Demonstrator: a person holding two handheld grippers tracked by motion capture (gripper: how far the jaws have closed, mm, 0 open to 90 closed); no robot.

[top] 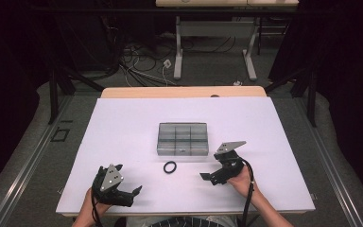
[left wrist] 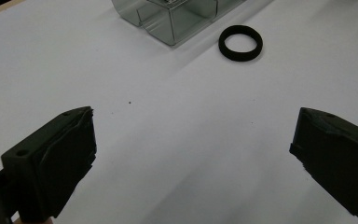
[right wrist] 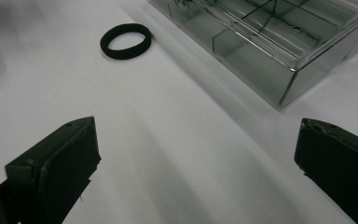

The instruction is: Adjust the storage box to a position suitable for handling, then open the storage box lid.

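- Two hand-held grippers sit low over a white table (top: pixel 123 123), one per hand, seen from above & from each gripper's own cam.
- Left gripper (top: pixel 131 189): near the table's front-left edge, jaws spread wide apart w/ nothing between them. Its own view shows bare white surface in the gap.
- Right gripper (top: pixel 207 177): front-right, held by a hand (top: pixel 242 178), jaws also wide apart & empty, pointing left toward the table's centre.
- Black ring (top: pixel 170 167): lies flat on the table between the 2 grippers, just in front of the box, touching neither. Left gripper view has it up ahead, right of centre; right gripper view has it up ahead, to the left.
- Clear plastic box (top: pixel 182 138): mid-table, divided into compartments, lid off or open – can't tell which. Compartments look empty. Ring sits just beside its near wall, apart from it.
- Beyond the table: grey floor, cables, legs of another desk.
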